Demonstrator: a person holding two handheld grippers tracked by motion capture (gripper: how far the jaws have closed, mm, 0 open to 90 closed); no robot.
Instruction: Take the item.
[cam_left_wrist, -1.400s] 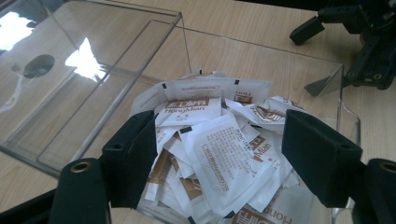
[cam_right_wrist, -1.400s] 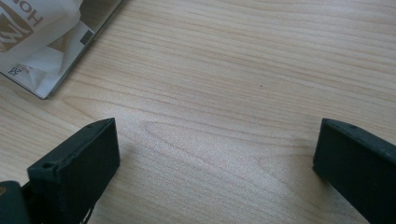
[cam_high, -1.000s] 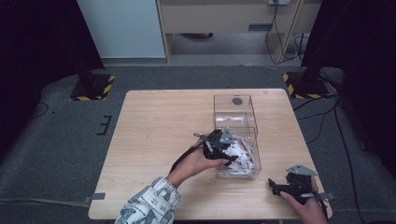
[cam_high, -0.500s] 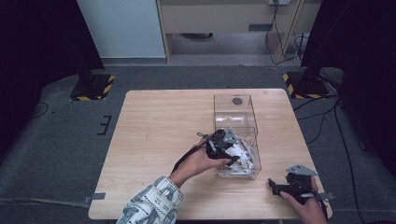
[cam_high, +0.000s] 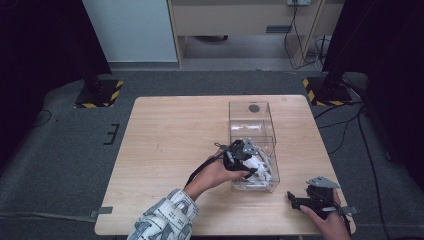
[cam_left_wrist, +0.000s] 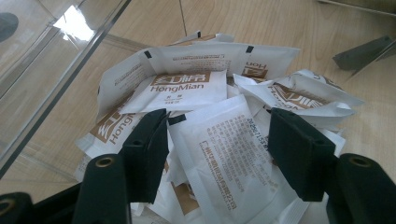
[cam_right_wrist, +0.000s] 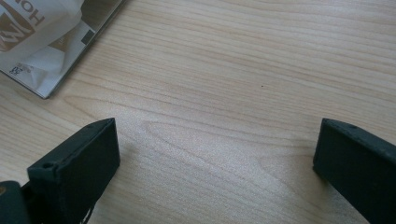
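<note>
A clear, hard-walled rectangular box (cam_high: 252, 131) is seen on the pale wood-grain tabletop (cam_high: 170, 140); its near end holds a loose heap of flat, crinkled white sachets (cam_left_wrist: 205, 93) printed in brown. The left hand-held gripper (cam_left_wrist: 219, 140) is lowered into the box, its matte black jaws spread to either side of one sachet (cam_left_wrist: 233, 154) without pinching it; the patterned sleeve (cam_high: 162, 220) enters from below. The right hand-held gripper (cam_right_wrist: 215, 158) is held low over bare tabletop near the front right corner, jaws spread wide and holding nothing.
</note>
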